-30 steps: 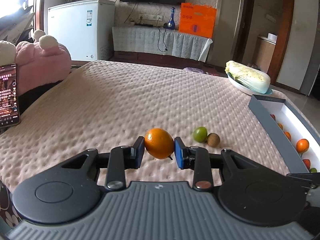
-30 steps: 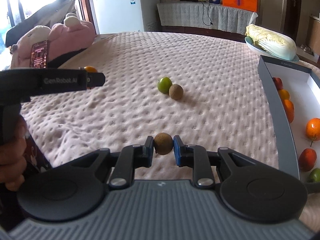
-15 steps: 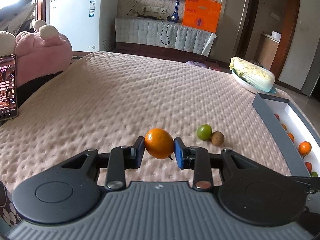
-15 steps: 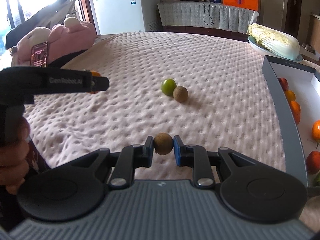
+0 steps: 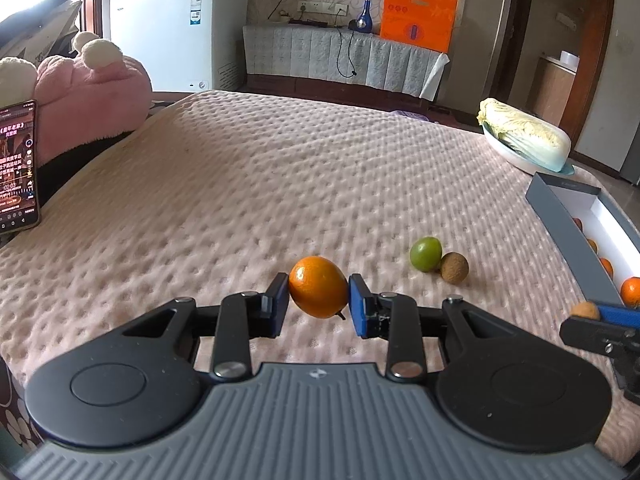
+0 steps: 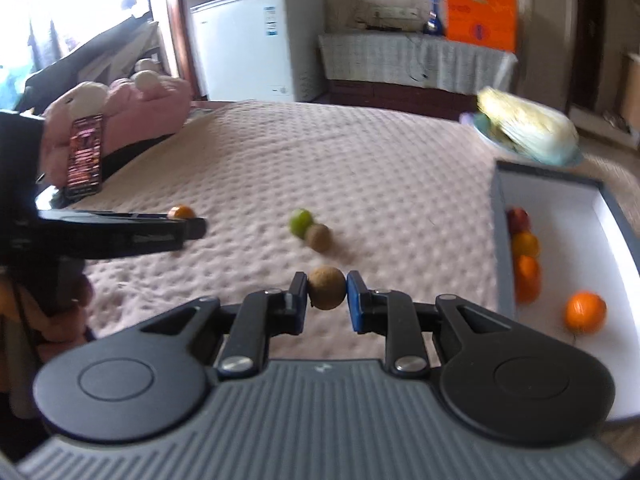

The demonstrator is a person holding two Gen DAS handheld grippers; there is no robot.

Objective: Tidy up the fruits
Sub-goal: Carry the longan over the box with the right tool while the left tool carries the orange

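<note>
Left gripper: fingers closed on an orange, gripped at its two sides and held above the blanket.
Right gripper: fingers closed on a small brown fruit, likewise held off the blanket.
Loose fruit: a green fruit and a second brown fruit lie touching each other on the blanket, ahead and to the right of the left gripper, ahead of the right gripper.
Box: open, white inside, to the right of both grippers; several orange and red fruits lie in it.
Cabbage: on a plate beyond the box.
Phone: propped upright, far left, screen lit.
Right view: blurred.
</note>
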